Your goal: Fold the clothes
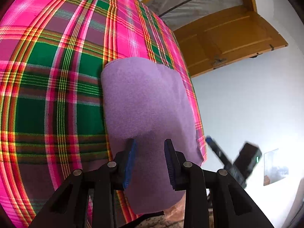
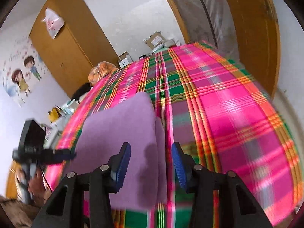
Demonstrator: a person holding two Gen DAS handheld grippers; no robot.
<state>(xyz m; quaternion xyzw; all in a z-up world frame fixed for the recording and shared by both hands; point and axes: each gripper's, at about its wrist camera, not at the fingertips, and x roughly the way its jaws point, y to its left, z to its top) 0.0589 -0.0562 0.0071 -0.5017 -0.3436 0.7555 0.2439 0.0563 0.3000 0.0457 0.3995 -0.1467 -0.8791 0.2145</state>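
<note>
Though poised just above cloth, grasping nothing: left gripper released, right gripper likewise, jaws apart. Folded purple, lying flat on plaid sheet near its edge. Beyond far end: orange bag, white box, cardboard parcels, contents hidden, labels unreadable. Farthest, wardrobe.

Black tongs, ribbed blue pads, silver pivots

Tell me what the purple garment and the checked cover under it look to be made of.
Purple garment: likely fleece or felted knit, with a matte, fuzzy nap and soft rounded folds. Checked cover: apparently woven cloth, with thread lines visible and a slight sheen.
</note>
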